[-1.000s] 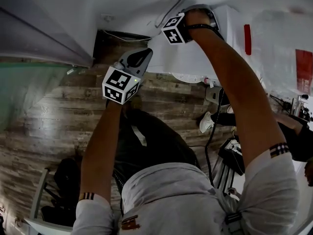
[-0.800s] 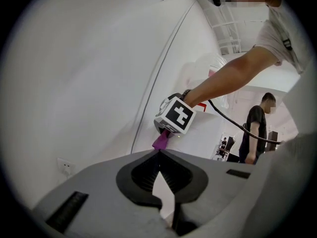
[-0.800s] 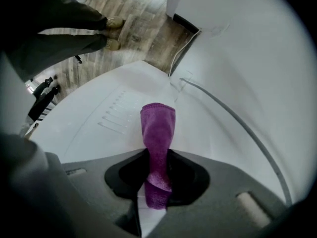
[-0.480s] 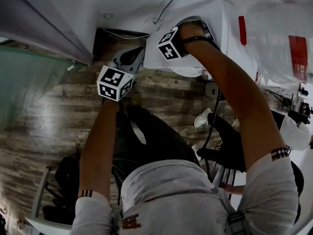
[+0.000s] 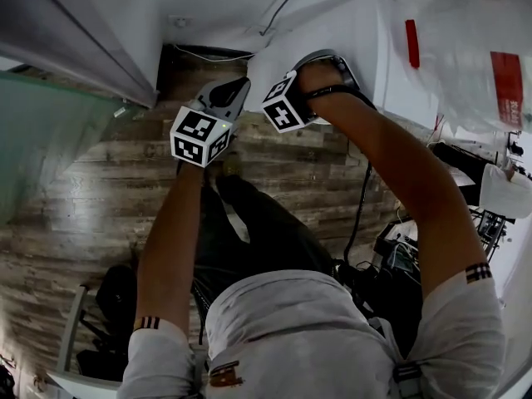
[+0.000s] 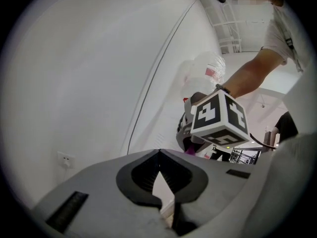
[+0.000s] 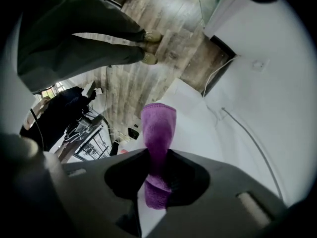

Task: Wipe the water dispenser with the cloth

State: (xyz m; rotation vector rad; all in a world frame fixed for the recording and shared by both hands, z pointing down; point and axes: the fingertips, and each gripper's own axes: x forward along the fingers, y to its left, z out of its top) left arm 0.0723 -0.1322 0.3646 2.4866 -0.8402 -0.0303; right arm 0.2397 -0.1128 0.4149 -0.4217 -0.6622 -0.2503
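Purple cloth stands pinched between the fingers of our right gripper. Its folded end reaches past them, in front of the white side of the water dispenser. We hold that gripper by an edge of the dispenser, high above the wooden floor. Our left gripper hovers just beside it, its fingers closed together on nothing.
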